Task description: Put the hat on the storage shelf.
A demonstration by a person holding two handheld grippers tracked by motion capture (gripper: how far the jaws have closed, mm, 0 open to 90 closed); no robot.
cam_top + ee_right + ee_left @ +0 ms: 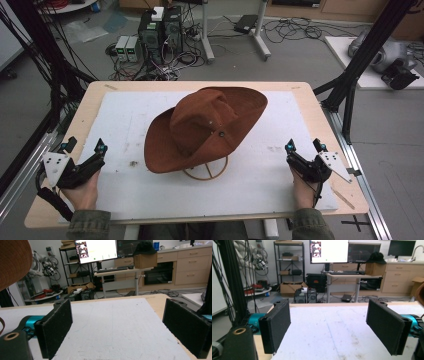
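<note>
A brown wide-brimmed hat (210,125) rests tilted on a round wooden stand (206,172) at the middle of the white mat (125,130). Its brim edge (13,262) shows at the top left of the right gripper view and at the far right edge (420,293) of the left gripper view. My left gripper (86,146) lies open near the table's front left corner, well left of the hat, with nothing between its pads (275,326). My right gripper (305,145) lies open at the front right, with its pads (56,326) wide apart and empty.
The wooden table (310,107) carries the white mat. Black frame posts (350,75) rise at both sides. Beyond the far edge stand computer boxes and cables (160,35) on the floor. A desk with a monitor (329,251) stands farther back.
</note>
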